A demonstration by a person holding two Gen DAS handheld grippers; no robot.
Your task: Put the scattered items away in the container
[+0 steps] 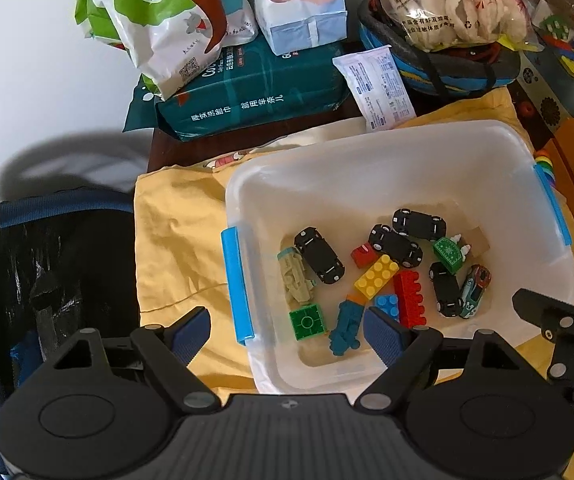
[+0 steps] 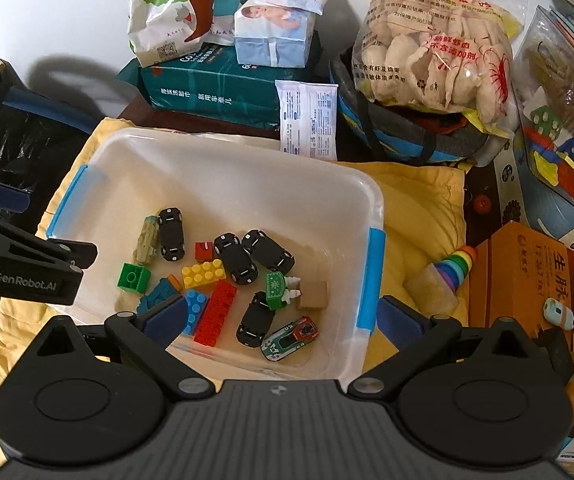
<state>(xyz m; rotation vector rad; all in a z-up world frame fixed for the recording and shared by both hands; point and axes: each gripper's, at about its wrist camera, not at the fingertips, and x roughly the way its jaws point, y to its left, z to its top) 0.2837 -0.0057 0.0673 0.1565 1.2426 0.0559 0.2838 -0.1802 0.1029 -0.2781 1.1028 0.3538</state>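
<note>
Gripper (image 2: 283, 322), bin (image 2: 223, 168), rainbow stacker (image 2: 457, 266) beside.

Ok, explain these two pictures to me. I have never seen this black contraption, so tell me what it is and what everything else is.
There is no robot here. A person holds a two-finger gripper in each hand, and each gripper carries a camera looking out along its fingers. One picture comes from the left gripper, the other from the right gripper. The black shape along the bottom of each picture is the gripper itself. Both are open and hold nothing.

Below them, on a yellow cloth, sits a clear plastic bin with blue clips. Inside lie black toy cars, a yellow building brick, a red building brick and other small toys. A rainbow stacking toy lies outside on the cloth.
</note>
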